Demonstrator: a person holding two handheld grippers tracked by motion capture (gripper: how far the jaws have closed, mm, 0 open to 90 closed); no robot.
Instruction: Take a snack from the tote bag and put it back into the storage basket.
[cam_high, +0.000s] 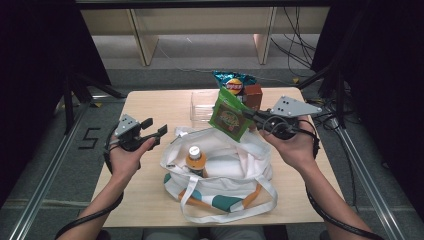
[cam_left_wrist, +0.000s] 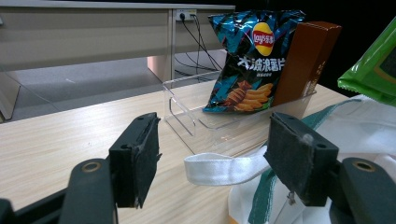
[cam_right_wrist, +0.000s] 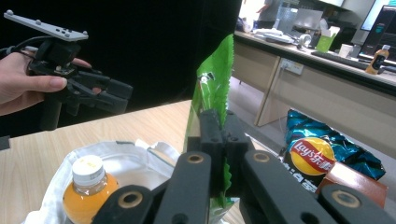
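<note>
Biggest risk I see: the left gripper (cam_high: 150, 131) hangs over the desk's left side with its jaws wide and nothing between them, so the white tote bag (cam_high: 220, 170) isn't held open, and its floppy rim could fold in and block the drop. The orange bottle (cam_high: 195, 159) standing inside could get knocked too. Over on the right, the right gripper (cam_high: 250, 118) is clamped tight on the edge of the green snack bag (cam_high: 229, 116), held tilted in the air just above the tote's far rim, hand cupped underneath, jaws pointing left. That thin pinch might slip.
</note>
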